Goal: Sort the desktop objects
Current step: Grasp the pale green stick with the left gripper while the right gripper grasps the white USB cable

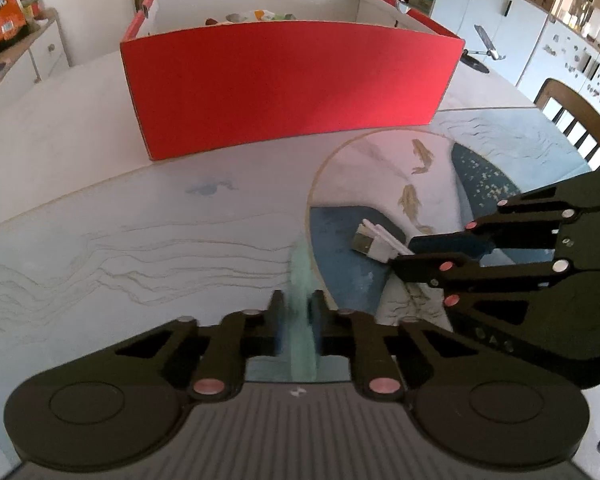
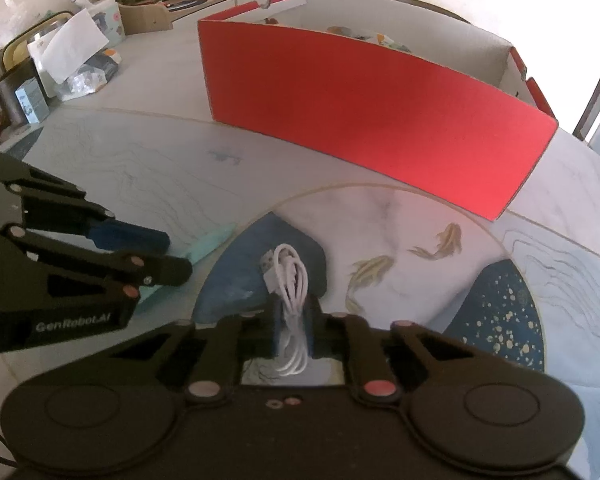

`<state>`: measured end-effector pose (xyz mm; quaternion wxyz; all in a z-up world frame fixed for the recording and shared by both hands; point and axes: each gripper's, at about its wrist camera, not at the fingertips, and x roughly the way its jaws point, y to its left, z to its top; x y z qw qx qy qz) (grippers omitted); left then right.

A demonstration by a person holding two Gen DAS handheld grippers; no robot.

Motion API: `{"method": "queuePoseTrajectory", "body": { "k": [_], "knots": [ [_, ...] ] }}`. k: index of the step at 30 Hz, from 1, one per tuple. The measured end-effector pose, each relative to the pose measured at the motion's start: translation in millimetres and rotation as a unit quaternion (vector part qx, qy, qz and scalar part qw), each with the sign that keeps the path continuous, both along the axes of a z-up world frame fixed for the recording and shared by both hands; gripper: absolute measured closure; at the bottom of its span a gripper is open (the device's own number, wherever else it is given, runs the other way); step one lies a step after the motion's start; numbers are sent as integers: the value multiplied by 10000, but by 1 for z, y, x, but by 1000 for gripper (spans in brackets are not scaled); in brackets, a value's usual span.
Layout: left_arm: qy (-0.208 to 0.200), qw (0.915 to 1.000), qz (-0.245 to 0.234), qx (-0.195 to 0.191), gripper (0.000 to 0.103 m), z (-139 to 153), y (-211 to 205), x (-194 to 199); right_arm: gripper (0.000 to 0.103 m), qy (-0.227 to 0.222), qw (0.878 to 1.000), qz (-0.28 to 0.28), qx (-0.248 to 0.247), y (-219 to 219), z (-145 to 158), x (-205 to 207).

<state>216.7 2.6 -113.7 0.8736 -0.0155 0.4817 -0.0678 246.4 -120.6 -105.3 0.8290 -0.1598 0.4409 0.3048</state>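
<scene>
My left gripper (image 1: 297, 308) is shut on a pale green flat object (image 1: 301, 316), held just above the table; it also shows in the right wrist view (image 2: 204, 246). My right gripper (image 2: 294, 320) is shut on a coiled white USB cable (image 2: 288, 280), whose plug end shows in the left wrist view (image 1: 374, 242). Both grippers hover side by side over the patterned mat (image 1: 140, 248), in front of the red cardboard box (image 1: 292, 84), which is open at the top and holds several small items. The box shows in the right wrist view too (image 2: 380, 128).
A round fish-pattern design (image 2: 420, 248) lies on the mat below my right gripper. Clutter of boxes, paper and a mug (image 2: 52, 72) stands at the table's far left. A phone stand (image 1: 486, 46) is behind the box, a wooden chair (image 1: 580, 120) at right.
</scene>
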Motion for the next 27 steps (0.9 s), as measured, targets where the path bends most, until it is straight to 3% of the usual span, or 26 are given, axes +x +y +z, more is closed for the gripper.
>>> {"method": "queuePoseTrajectory", "body": {
  "k": [27],
  "knots": [
    [-117,9989,288,-359,94,17,6,-3,93,271,9974,-523,408,-16,15,-1]
  ]
}}
